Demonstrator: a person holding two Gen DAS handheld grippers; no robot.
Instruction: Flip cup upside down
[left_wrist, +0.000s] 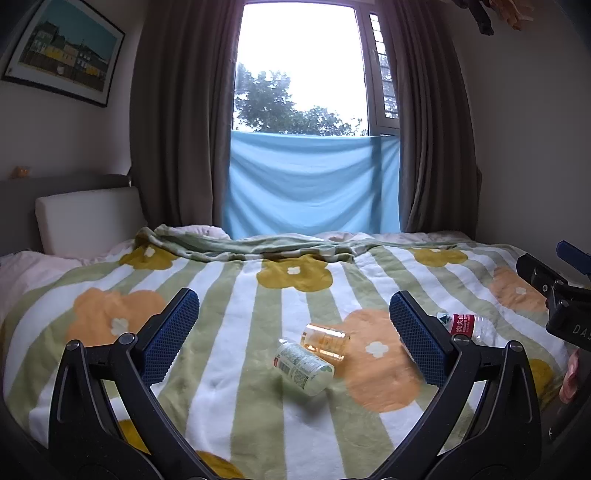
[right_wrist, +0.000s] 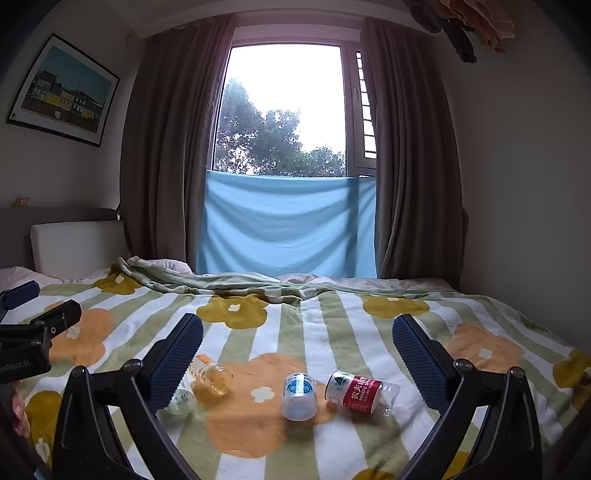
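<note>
A small translucent cup (right_wrist: 299, 397) with a blue label sits on the striped flower blanket (right_wrist: 332, 332), its wider end towards me. I cannot tell whether it stands or lies. It is below and ahead of my right gripper (right_wrist: 297, 322), which is open and empty. My left gripper (left_wrist: 293, 299) is also open and empty, hovering over an orange-tinted clear bottle (left_wrist: 325, 341) and a green-white labelled bottle (left_wrist: 303, 365), both on their sides. In the left wrist view the cup is hidden behind the right finger (left_wrist: 417, 336).
A red-labelled water bottle (right_wrist: 356, 393) lies on its side just right of the cup. The orange bottle (right_wrist: 212, 376) lies left of the cup. A rumpled blanket fold (left_wrist: 258, 247) and a white headboard cushion (left_wrist: 88, 218) are at the back. Curtains and a window stand behind the bed.
</note>
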